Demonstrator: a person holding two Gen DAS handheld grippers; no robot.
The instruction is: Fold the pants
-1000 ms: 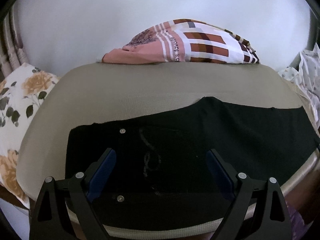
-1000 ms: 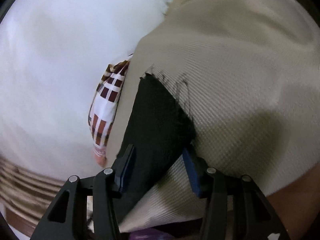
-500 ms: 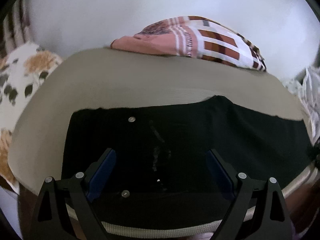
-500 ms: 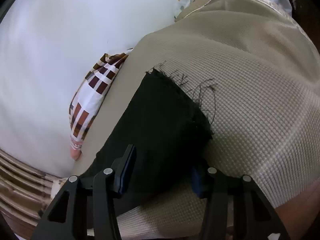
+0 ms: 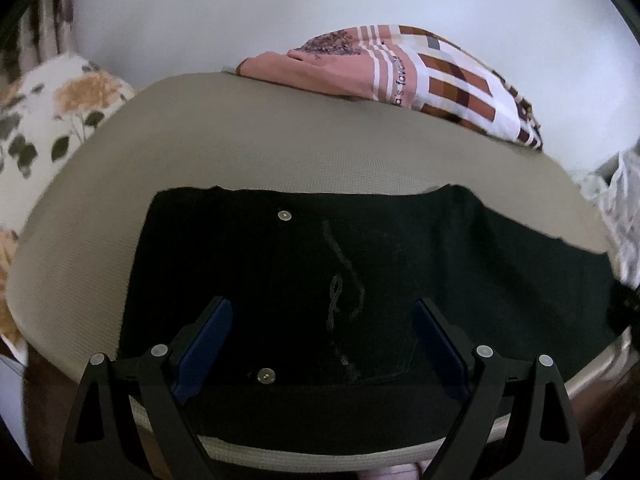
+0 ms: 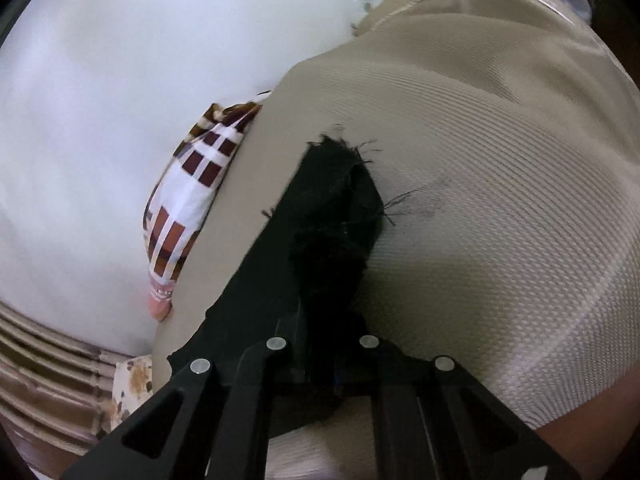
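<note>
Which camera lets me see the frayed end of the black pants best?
The right wrist view: the black pants' frayed end sits up close, loose threads showing, with the right gripper shut on the cloth. The left wrist view shows only the flat waist part.

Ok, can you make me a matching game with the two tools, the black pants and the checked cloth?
Things:
1. left tool
2. right tool
3. black pants
4. checked cloth

States:
A. lies at the far edge of the beige pad
B. shut on the frayed pant end
C. spread flat on the beige pad
D. open above the waist part

Pairs: 1-D, 2-B, 3-C, 4-A
</note>
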